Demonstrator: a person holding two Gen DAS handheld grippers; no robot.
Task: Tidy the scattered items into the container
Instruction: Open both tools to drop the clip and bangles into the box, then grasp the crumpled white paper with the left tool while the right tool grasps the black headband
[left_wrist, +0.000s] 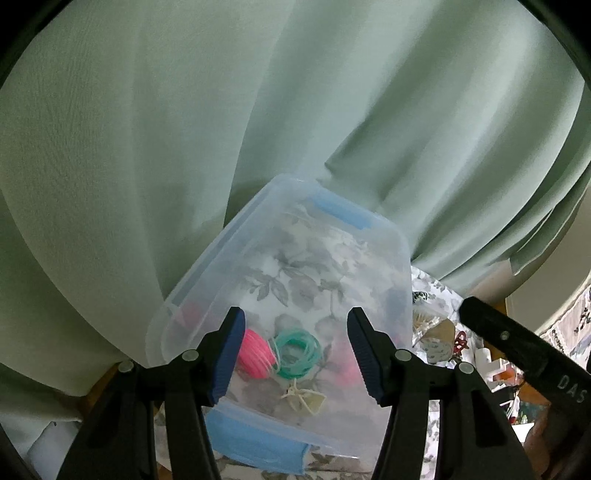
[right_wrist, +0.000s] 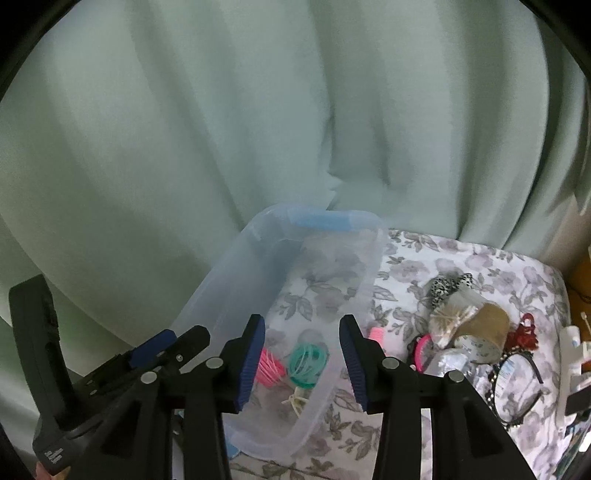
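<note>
now our left tool (left_wrist: 295, 350) and right tool (right_wrist: 303, 358) both hang spread and empty over the clear plastic container (left_wrist: 207, 266); pink (left_wrist: 255, 354) and teal (left_wrist: 295, 354) elastic coils lie inside at six o'clock.

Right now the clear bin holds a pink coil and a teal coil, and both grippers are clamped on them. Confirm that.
Not quite. The left gripper and right gripper are open, holding nothing, as both wrist views show. The pink coil and teal coil do lie loose in the clear bin.
</note>
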